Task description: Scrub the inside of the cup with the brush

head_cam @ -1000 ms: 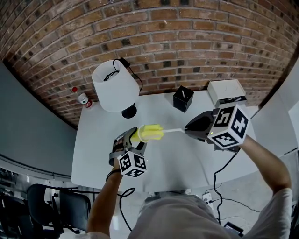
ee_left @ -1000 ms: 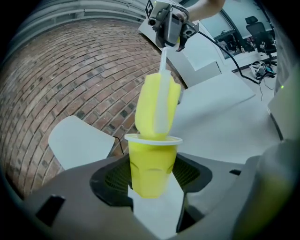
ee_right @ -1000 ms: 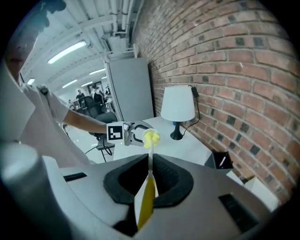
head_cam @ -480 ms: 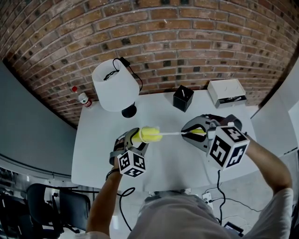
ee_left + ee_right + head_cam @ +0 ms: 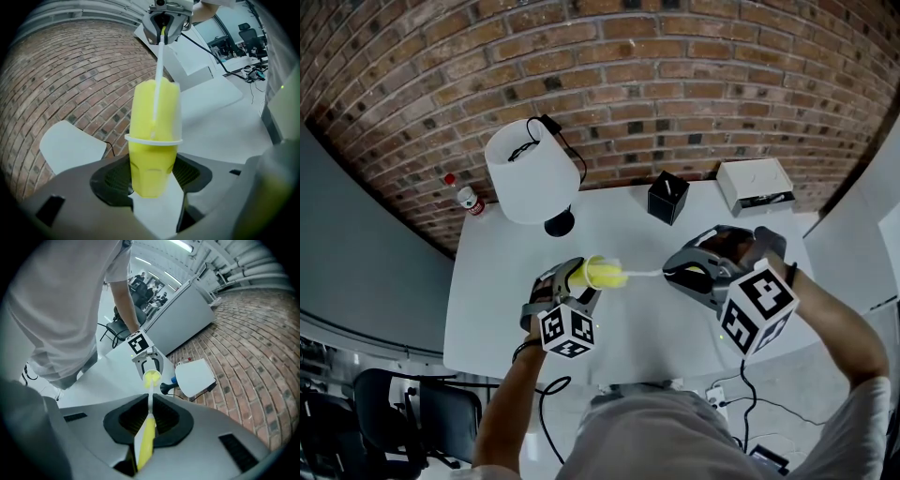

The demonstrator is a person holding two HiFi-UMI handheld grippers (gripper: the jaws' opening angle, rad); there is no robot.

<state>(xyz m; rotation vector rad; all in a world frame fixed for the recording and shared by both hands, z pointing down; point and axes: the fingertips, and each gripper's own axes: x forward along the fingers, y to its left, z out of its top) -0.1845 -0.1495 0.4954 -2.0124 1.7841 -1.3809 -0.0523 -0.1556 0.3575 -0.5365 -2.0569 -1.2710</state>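
A clear plastic cup (image 5: 591,274) lies on its side above the white table (image 5: 492,309), its mouth facing right. My left gripper (image 5: 577,278) is shut on the cup's base. In the left gripper view the cup (image 5: 154,140) stands between the jaws, filled by the yellow sponge head of the brush (image 5: 154,112). My right gripper (image 5: 677,272) is shut on the brush's yellow handle (image 5: 145,441). The thin white stem (image 5: 643,273) spans the gap from it into the cup (image 5: 151,378).
A white lamp (image 5: 530,173) stands at the table's back left, with a red-capped bottle (image 5: 467,199) beside it. A black box (image 5: 667,198) and a white box (image 5: 755,185) sit at the back right. Cables hang off the near edge.
My right gripper has rolled about the brush handle, its marker cube swinging from above the hand to below right. The sponge head sits slightly deeper in the cup. The left gripper has stayed put.
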